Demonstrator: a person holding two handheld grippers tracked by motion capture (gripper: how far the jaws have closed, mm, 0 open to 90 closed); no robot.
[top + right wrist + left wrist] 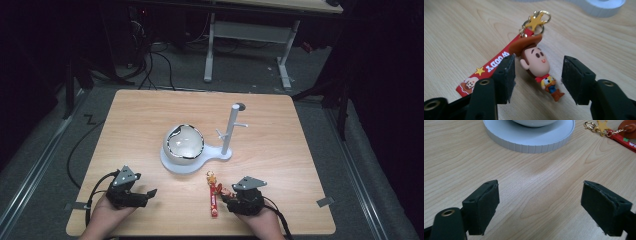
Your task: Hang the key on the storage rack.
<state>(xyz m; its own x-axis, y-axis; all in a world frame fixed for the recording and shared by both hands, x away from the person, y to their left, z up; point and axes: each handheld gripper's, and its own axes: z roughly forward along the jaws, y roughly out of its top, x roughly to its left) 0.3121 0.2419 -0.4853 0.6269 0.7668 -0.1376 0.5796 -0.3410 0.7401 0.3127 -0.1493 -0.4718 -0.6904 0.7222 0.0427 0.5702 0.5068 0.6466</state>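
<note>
woody keychain (537, 65) lies flat on the wooden table (280, 150), near the front edge, right of centre, just in front of the white stand's base (192, 162). its red strap (486, 71) runs back toward the person; gold star charm (534, 22) and ring point toward the stand. figure lies face up, hat toward the star, boots toward the gripper.

right gripper (537, 75): jaws about half open, 1 on each side of the figure, pads not pressing on it; small gaps show on both sides. its left jaw sits over the strap.

left gripper (540, 206): jaws wide, nothing between them, bare table beneath, well apart from the keychain. in the high view it rests at the table's front left (132, 192).

stand carries a pale round bowl (184, 142) and an upright post with pegs (231, 127).
</note>
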